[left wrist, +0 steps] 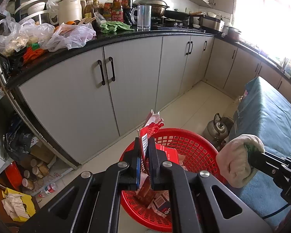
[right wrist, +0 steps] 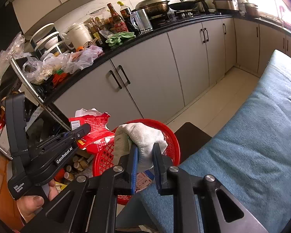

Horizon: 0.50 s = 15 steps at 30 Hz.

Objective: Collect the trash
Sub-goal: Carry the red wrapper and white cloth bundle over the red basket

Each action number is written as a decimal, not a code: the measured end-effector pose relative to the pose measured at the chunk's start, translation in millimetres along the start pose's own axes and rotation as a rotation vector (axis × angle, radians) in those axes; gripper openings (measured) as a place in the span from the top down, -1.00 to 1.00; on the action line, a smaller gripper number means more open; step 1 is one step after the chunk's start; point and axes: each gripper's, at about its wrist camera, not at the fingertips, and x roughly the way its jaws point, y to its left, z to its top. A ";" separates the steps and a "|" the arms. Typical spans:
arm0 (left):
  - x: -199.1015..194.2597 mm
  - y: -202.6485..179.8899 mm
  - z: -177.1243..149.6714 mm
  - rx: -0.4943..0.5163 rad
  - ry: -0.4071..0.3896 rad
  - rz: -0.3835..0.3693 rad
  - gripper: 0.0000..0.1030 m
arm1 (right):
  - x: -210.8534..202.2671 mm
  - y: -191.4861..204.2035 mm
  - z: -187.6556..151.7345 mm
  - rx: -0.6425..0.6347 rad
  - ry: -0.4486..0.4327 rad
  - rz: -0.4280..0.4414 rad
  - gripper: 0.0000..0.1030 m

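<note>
Trash: two pieces are in hand, a torn red carton (left wrist: 149, 136) and a balled-up white work glove (right wrist: 143, 141), both hanging over or beside the red basket (left wrist: 192, 145) on the floor.
Left tool (left wrist: 145, 149): my jaws are pinched fully together on the flat lower edge of the carton; its ragged top stands above the fingertips, right over the basket's near rim.
Right tool (right wrist: 144, 155): nearly closed, squeezing the soft glove between the blue pads (right wrist: 134, 167); a bit of green shows inside the bundle.
Basket contents: other red and white packaging already lies at the bottom.
Surroundings: a blue-covered bed (right wrist: 252, 145) is just beside the basket on my right, a kettle (left wrist: 217, 129) stands behind it, and the cluttered counter (left wrist: 114, 36) runs along the far side.
Step, as I judge it: drop both pieces in.
How to do it well: bring each piece clearly inside the rim before I let go, carton first since it is already centred.
Risk: the glove sits near the basket's bed-side edge and could land on the bed or floor if I release too soon.
</note>
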 end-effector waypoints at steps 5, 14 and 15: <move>5.6 -1.9 1.5 0.003 0.008 0.004 0.88 | 9.1 -1.7 3.8 -0.001 0.006 0.009 0.68; 21.4 0.5 3.4 -0.005 0.032 0.017 0.88 | 26.0 -16.7 9.1 0.025 0.015 0.037 0.68; 23.1 0.3 2.9 -0.006 0.035 0.017 0.88 | 28.0 -18.8 9.0 0.033 0.020 0.044 0.68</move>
